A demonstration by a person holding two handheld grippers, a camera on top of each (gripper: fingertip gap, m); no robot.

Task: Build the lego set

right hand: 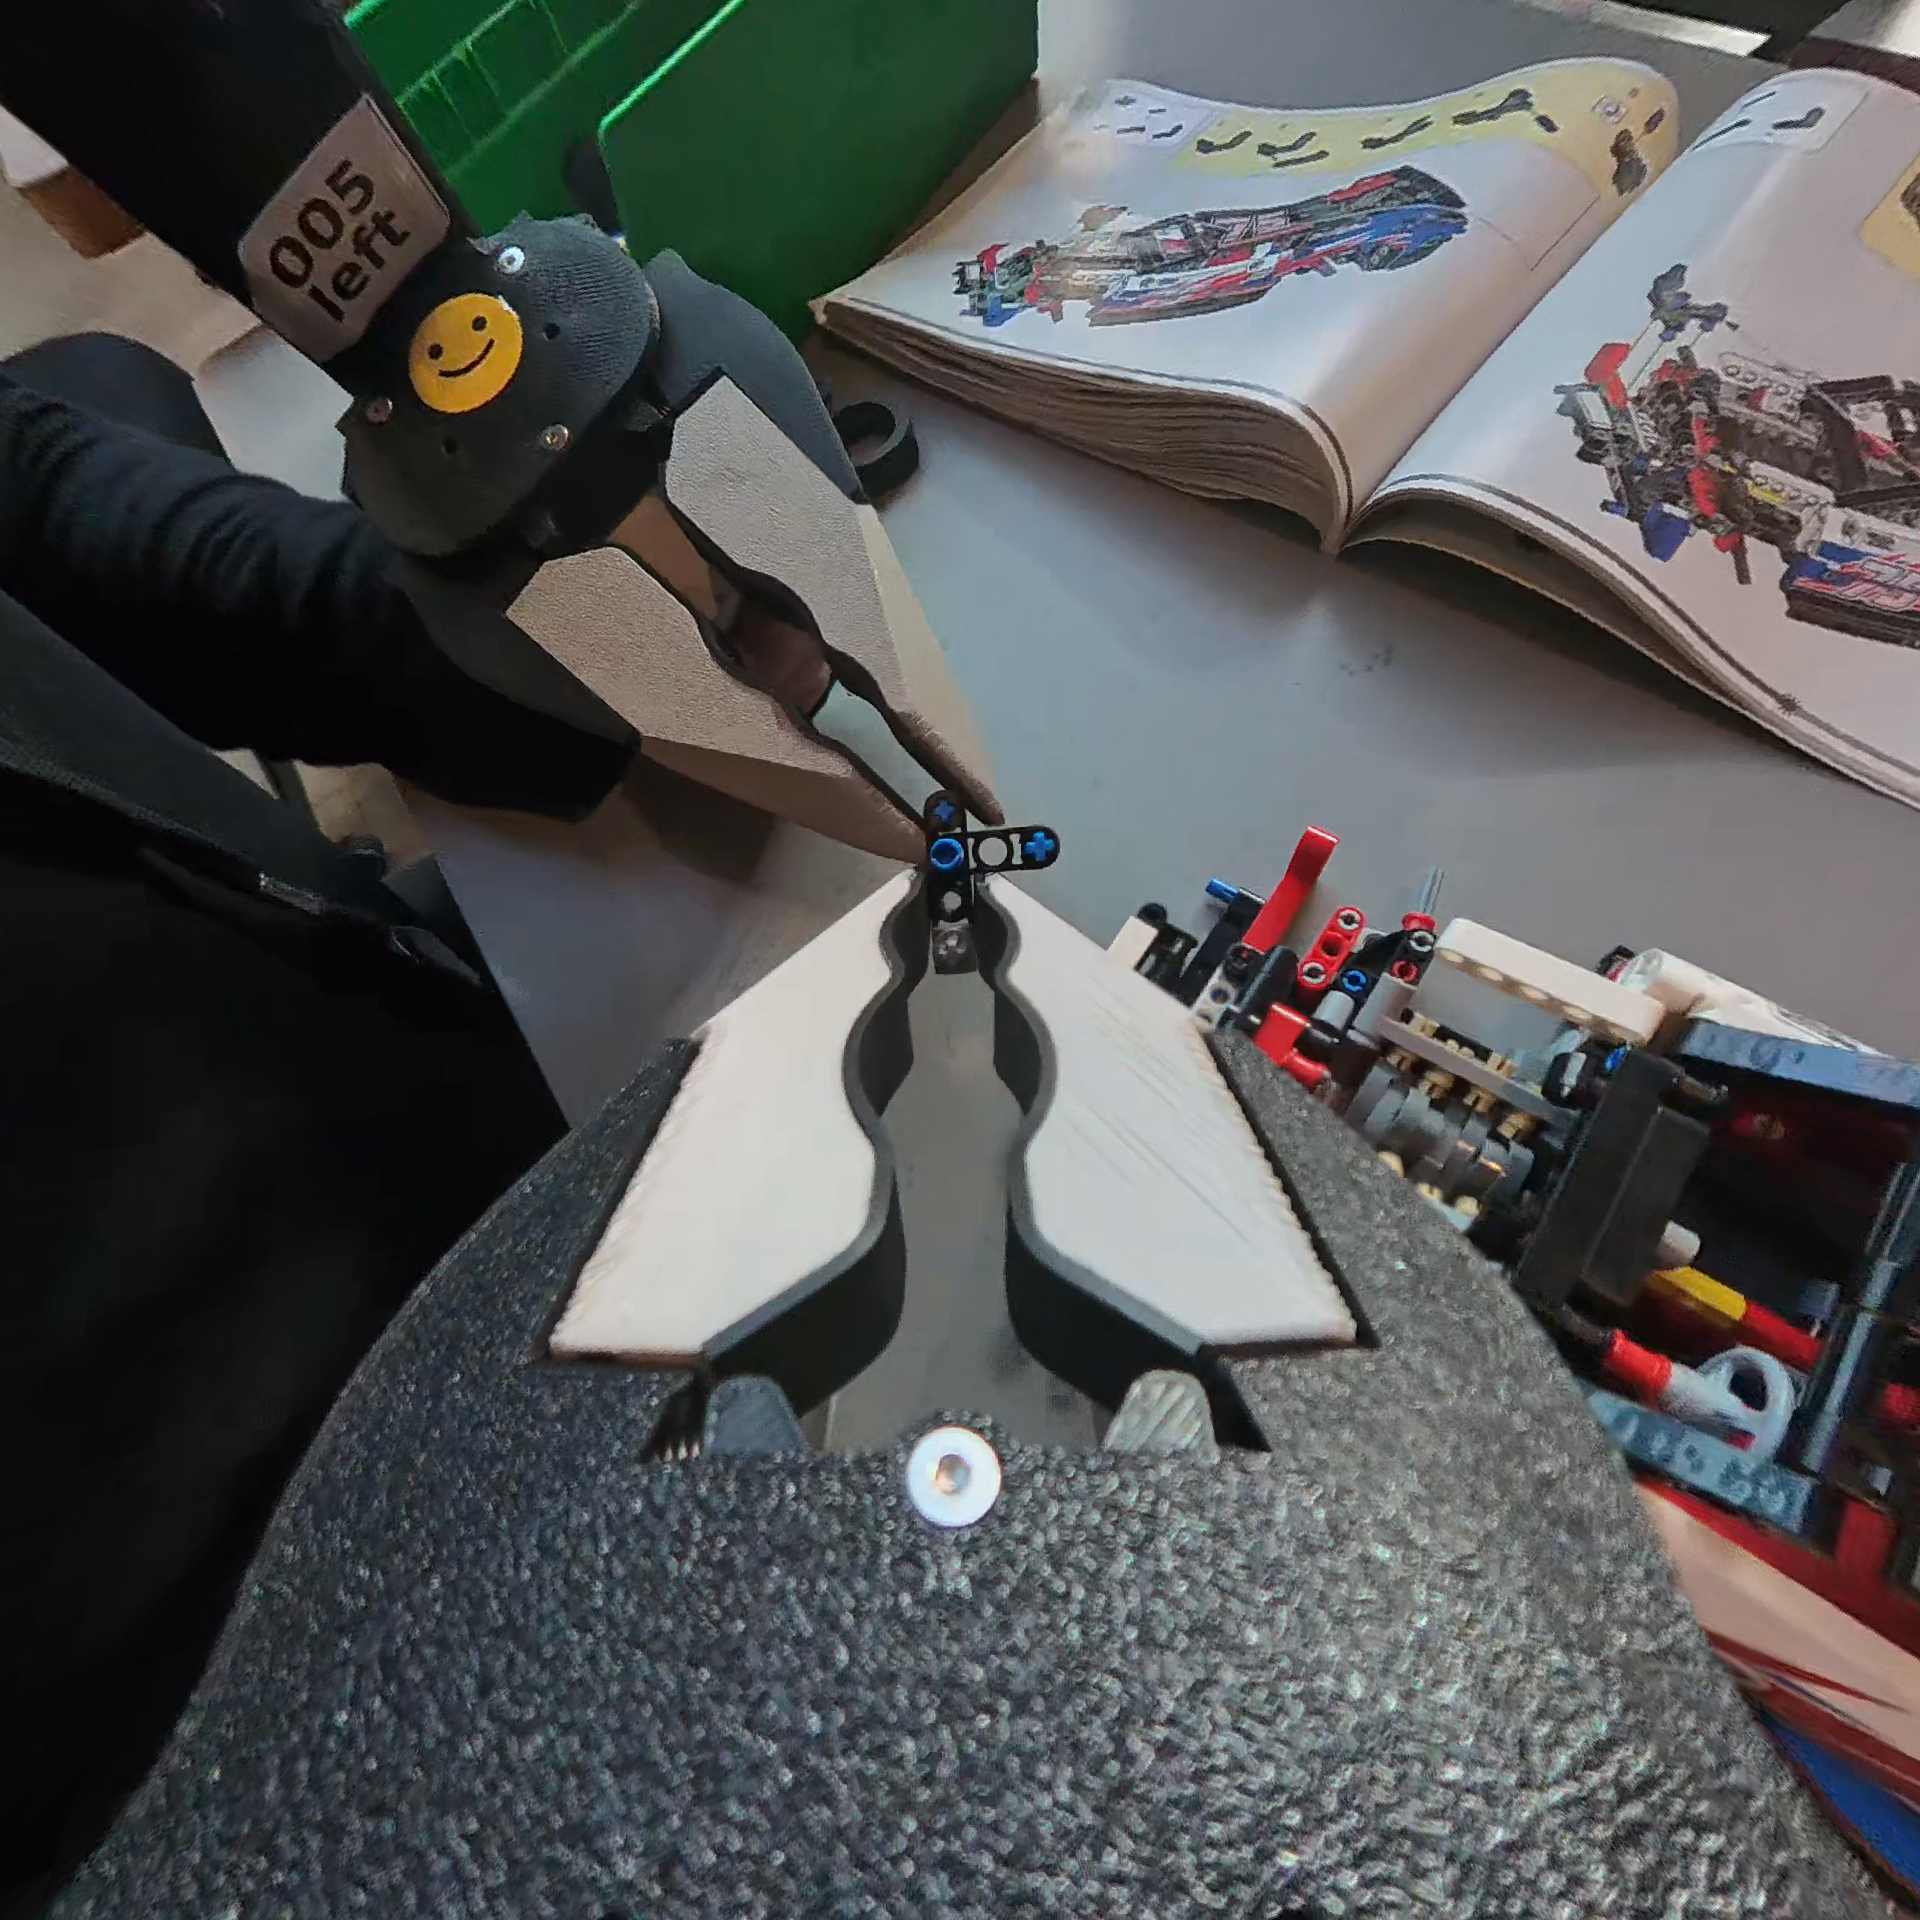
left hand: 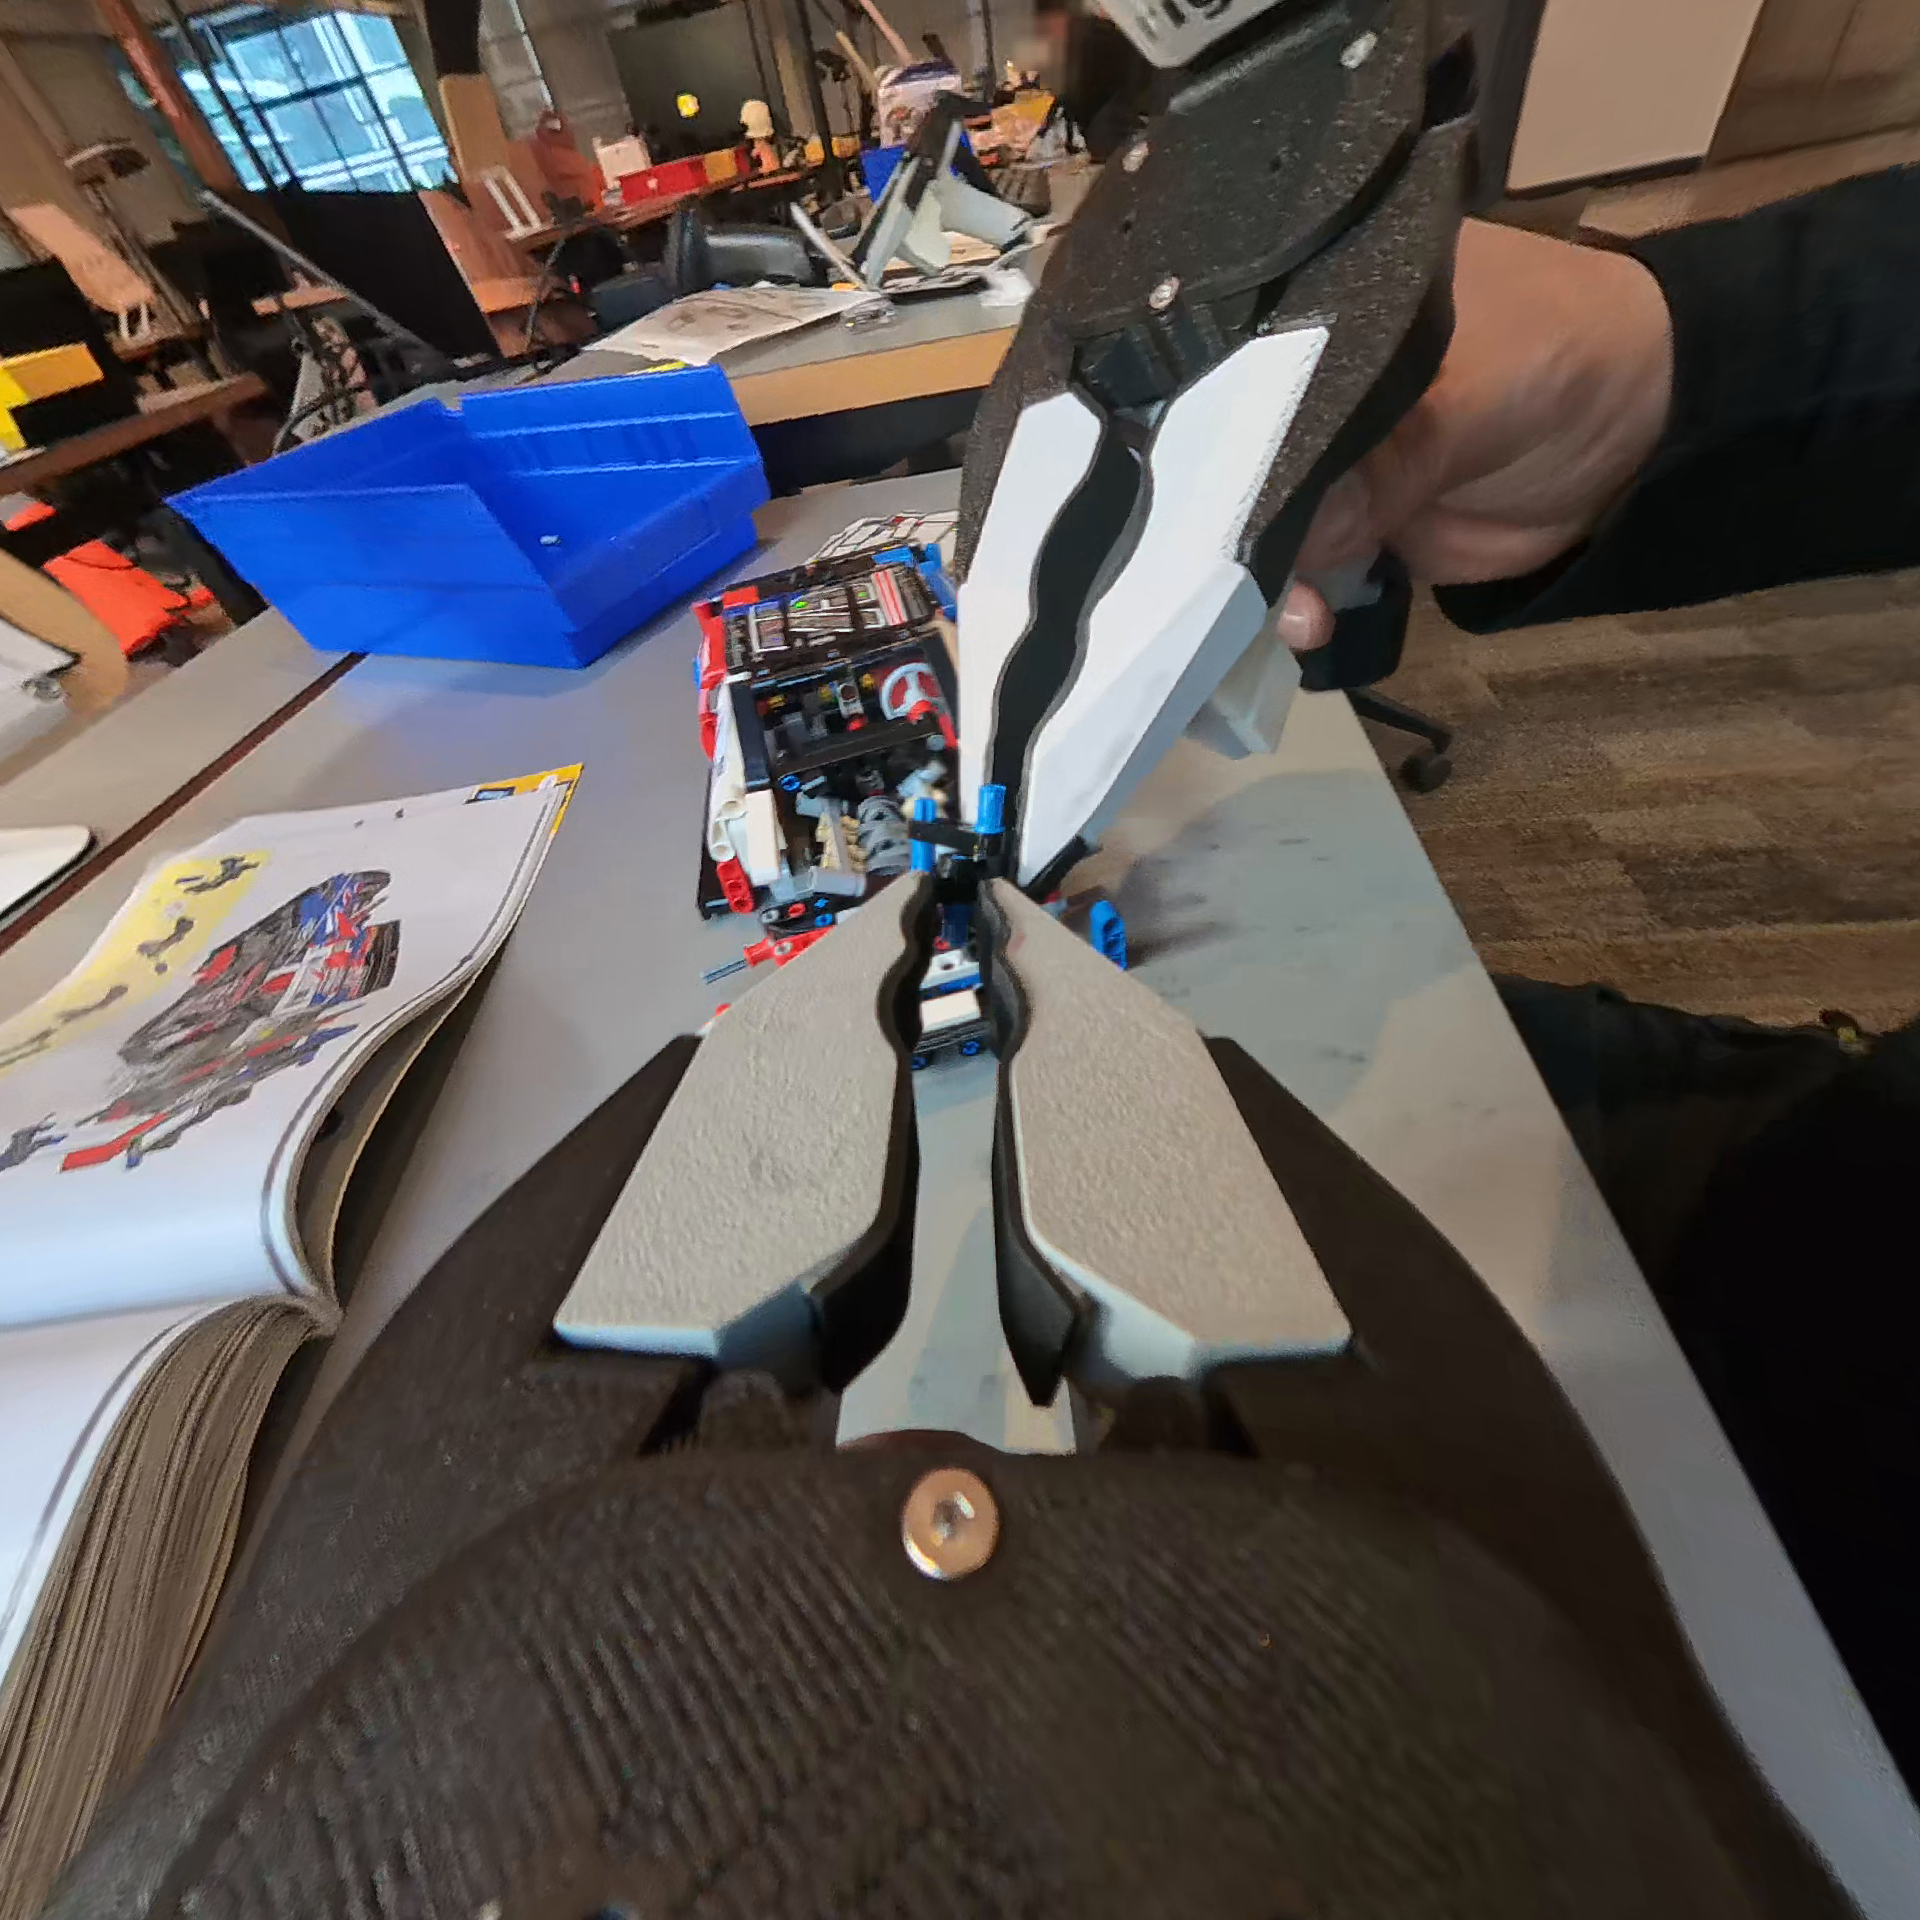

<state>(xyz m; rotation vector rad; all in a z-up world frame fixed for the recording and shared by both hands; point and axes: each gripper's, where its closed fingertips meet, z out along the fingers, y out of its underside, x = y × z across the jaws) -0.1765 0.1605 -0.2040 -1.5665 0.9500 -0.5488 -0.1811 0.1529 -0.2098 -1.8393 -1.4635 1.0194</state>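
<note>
The left gripper (right hand: 961, 831) carries a grey tag with dark printed characters and, below it, a round yellow smiley sticker (right hand: 464, 351) on its black body. The right gripper (right hand: 951, 904) shows no marking in its own view; from the left wrist view, a corner of a pale tag sits at its top, too cropped to make out.

Both grippers meet tip to tip in the air above the near part of the worktop (left hand: 1299, 997). Between them is a small black lego piece (right hand: 977, 857), an angled beam with blue pins. The right gripper's fingers are pressed onto its lower arm; the left gripper's tips are drawn together at its upper end, apparently pinching it, though the contact is partly hidden.

The half-built lego car (left hand: 831, 727), in red, white, blue and black with a printed panel on top, lies on the grey worktop just beyond the grippers. An open instruction book (left hand: 239, 1039) with coloured drawings of the model lies toward the worktop's left edge. A blue bin (left hand: 488, 520) stands at the far left corner, and a green bin (right hand: 727, 125) is by the book.

Beyond are cluttered workbenches, a dark monitor, a large gridded window and carpet floor.
</note>
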